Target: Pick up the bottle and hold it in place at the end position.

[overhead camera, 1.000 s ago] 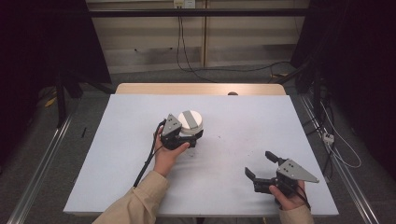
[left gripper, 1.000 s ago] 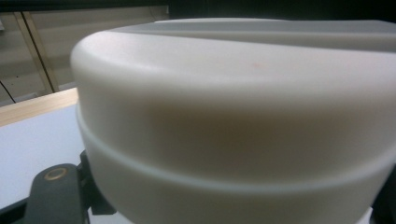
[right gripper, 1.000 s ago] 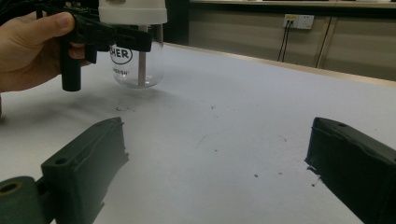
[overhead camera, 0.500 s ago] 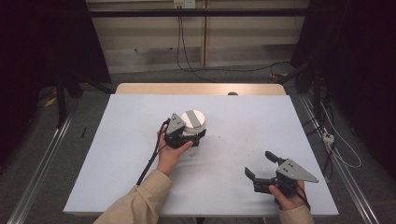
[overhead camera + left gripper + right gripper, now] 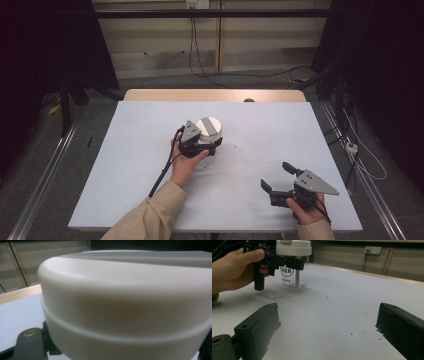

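Clear jar [image 5: 294,277] with white lid [image 5: 209,127], upright near table centre, clamped at the neck by left gripper [image 5: 200,145].

Standing on the white table [image 5: 125,175], long axis vertical, lid facing straight up, printed lettering turned toward 5 o'clock where the right gripper waits. Held from 8 o'clock by the left gripper, jaws drawn together on the jar just under the lid [image 5: 125,297]. Right gripper [image 5: 280,180] resting well apart at 4 o'clock from the jar, jaws spread wide with nothing between them [image 5: 324,340]. Probably best done by keeping the jar pinned flat and plumb, then bringing the open gripper level onto the lid rim, squarely across its width, before any twisting; off-centre contact likely to tip or skid the glass.
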A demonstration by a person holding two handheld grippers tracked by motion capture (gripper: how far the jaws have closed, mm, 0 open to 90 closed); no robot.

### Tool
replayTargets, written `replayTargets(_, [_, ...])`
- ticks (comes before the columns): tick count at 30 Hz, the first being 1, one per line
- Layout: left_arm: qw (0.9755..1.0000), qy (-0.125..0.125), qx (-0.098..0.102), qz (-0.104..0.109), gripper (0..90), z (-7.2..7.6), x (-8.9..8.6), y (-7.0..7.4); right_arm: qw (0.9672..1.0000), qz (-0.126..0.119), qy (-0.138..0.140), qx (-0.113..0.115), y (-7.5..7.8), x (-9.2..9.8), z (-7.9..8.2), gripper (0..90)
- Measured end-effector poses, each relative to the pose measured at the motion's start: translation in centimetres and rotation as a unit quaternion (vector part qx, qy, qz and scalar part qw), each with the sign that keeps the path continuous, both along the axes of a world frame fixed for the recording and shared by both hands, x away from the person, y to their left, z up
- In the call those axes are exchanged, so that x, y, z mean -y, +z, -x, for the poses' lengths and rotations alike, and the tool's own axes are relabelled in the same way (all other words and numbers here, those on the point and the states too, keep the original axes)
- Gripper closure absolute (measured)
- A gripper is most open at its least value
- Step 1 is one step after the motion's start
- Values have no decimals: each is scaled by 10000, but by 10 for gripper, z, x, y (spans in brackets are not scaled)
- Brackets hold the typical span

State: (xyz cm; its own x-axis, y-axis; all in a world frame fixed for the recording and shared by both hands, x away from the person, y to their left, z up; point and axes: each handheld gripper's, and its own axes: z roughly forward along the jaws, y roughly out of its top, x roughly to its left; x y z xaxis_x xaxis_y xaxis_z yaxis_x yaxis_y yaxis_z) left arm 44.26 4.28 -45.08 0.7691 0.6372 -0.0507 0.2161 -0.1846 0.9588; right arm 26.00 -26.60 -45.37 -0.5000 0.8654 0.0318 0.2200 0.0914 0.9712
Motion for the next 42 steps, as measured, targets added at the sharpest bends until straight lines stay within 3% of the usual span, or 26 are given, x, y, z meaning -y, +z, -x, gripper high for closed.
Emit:
replayTargets(11, [10000, -76, -4, -30, 184, -5, 12, -3, 10000, -21, -6, -20, -1, 0, -1, 40])
replayTargets(29, [9999, 4, 82, -91, 184, -9, 14, -10, 10000, -46, -28, -66, -2, -2, -5, 41])
replayTargets(38, [9995, -12, 196, -250, 183, -5, 16, -10, 9998, 103, 12, -157, 1, -12, -17, 48])
replayTargets(42, [9997, 3, 122, -209, 183, -4, 15, -10, 9998, 127, 70, -154, 4, -19, -23, 71])
